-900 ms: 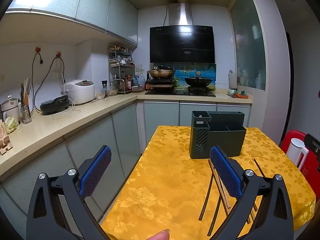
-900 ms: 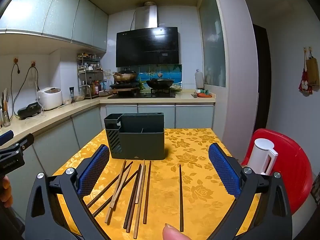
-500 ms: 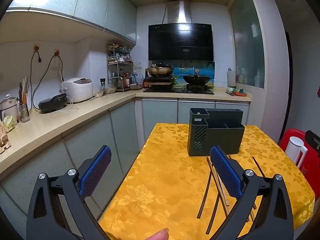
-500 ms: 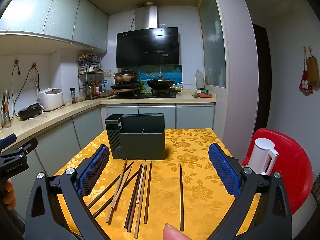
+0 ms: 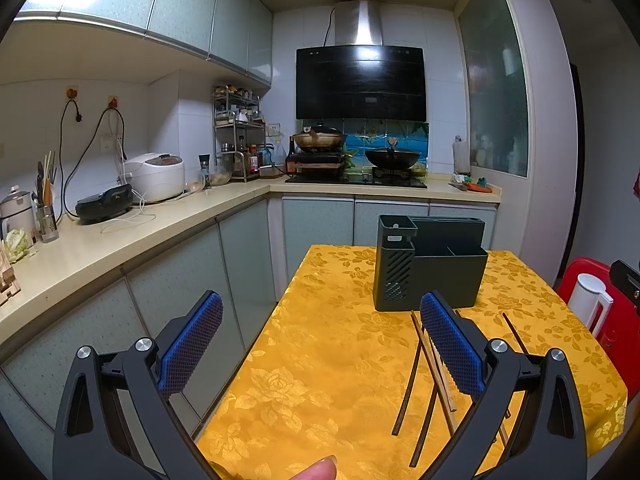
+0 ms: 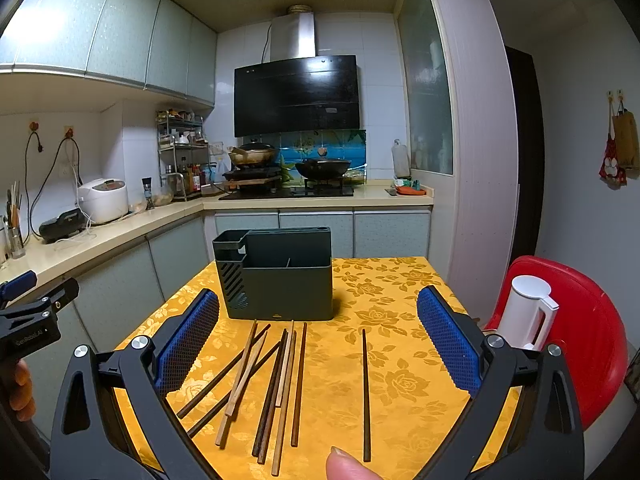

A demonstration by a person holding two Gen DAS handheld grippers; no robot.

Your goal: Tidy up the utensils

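Several wooden chopsticks lie loose on the yellow tablecloth, with one dark chopstick apart to the right. A dark green utensil holder stands behind them, with a slotted compartment on its left. My right gripper is open and empty, held above the chopsticks. My left gripper is open and empty, over the table's left side; the holder and some chopsticks show to its right.
A white kettle sits on a red chair right of the table. A kitchen counter with a rice cooker runs along the left. The stove with pans is at the back.
Both grippers have drifted slightly; the left view has shifted a little so the holder sits lower and nearer. Both stay open. Nothing on the table has moved.
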